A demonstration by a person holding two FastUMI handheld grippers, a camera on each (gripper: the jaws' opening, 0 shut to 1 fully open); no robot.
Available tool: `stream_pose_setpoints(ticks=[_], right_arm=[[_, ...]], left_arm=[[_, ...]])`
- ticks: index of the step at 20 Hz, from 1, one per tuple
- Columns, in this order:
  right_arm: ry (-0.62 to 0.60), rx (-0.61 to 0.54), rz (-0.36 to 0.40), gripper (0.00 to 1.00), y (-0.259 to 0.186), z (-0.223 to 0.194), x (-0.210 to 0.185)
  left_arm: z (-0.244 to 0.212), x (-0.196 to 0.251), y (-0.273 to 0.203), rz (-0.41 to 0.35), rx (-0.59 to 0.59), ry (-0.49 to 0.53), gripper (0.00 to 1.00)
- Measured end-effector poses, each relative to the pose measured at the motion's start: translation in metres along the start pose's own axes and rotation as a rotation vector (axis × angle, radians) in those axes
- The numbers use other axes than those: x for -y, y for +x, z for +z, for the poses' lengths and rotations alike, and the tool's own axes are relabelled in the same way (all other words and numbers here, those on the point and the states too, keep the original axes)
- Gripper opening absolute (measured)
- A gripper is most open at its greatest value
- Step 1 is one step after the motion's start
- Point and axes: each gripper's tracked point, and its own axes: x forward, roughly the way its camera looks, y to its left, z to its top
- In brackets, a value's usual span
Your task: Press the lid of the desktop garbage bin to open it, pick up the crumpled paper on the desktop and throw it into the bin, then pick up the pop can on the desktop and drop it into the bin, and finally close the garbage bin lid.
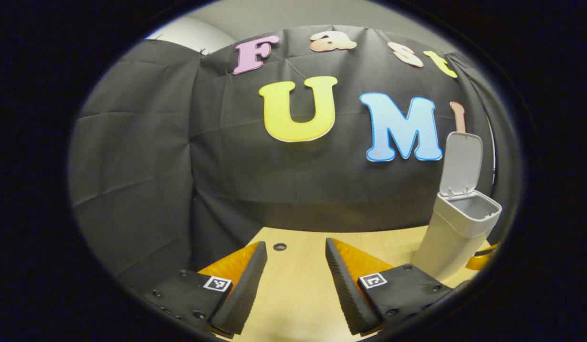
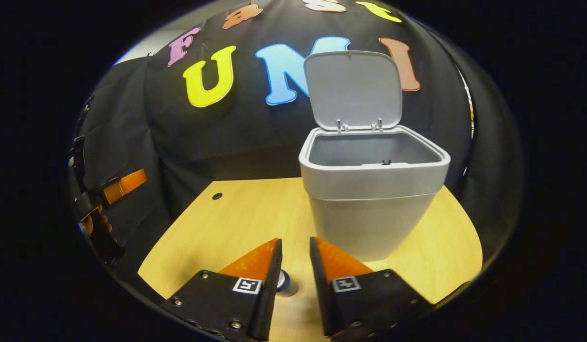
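The grey bin stands on the wooden table with its lid swung up and its inside in shadow. My right gripper hovers just in front of the bin, its jaws a narrow gap apart. Low in that gap shows a small piece of the pop can, close against the left finger and apart from the right one. My left gripper stands open over the table's left part with nothing between its fingers. The bin is off to its right, lid up.
A small round hole marks the table near its far edge. The black cloth wall runs close behind the table and bin. At the far left of the right gripper view, the other gripper and the hand holding it are beside the table's edge.
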Motion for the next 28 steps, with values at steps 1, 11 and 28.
stream_pose_setpoints(ticks=[1,11,28], right_arm=[[-0.003,-0.010,0.017,0.49,0.002,-0.002,-0.006],[-0.100,-0.116,0.080,0.98,0.035,-0.034,-0.030],[-0.242,-0.286,0.147,0.99,0.066,-0.098,-0.040]], left_arm=[[-0.001,-0.003,-0.001,0.005,-0.001,-0.004,0.86],[-0.004,-0.017,-0.007,0.045,-0.012,0.000,0.86],[-0.016,-0.045,-0.026,0.136,-0.040,-0.042,0.86]])
